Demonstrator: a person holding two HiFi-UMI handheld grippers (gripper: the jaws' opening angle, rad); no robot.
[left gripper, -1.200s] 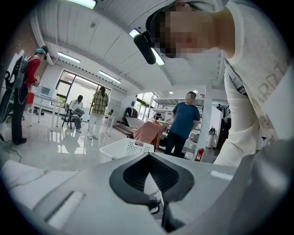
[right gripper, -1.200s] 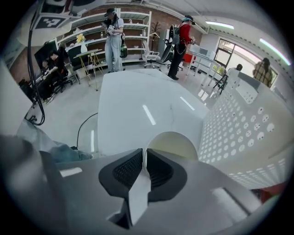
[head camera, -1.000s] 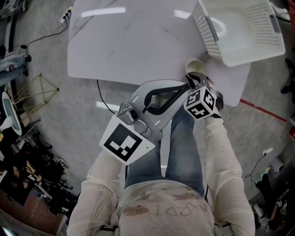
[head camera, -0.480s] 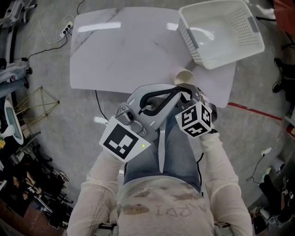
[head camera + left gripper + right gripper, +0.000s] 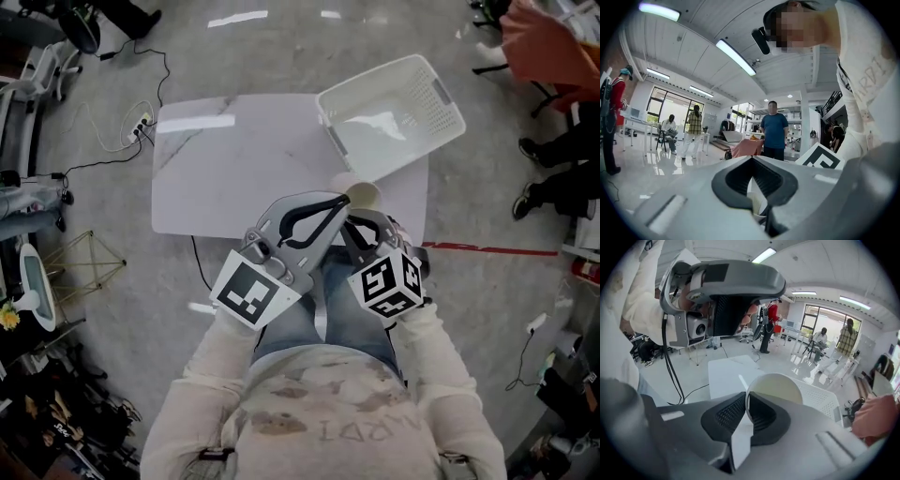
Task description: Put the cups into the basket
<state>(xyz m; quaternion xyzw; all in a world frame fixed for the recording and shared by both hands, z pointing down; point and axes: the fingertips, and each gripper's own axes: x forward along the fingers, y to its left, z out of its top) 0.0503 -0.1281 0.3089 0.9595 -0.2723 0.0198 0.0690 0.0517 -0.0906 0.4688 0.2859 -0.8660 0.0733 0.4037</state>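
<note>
Over the last second the table (image 5: 234, 159) and basket (image 5: 441, 94) have shrunk and slid up the head view, while the cup (image 5: 776, 387) has kept with the right gripper (image 5: 746, 401). Its jaws pinch the cup's wall at the rim, mouth tipped toward its camera, just short of the basket's near corner. Left gripper (image 5: 336, 201) close alongside, jaws together, apparently holding nothing. Pick looks done; the lift over the rim and the release remain.
</note>
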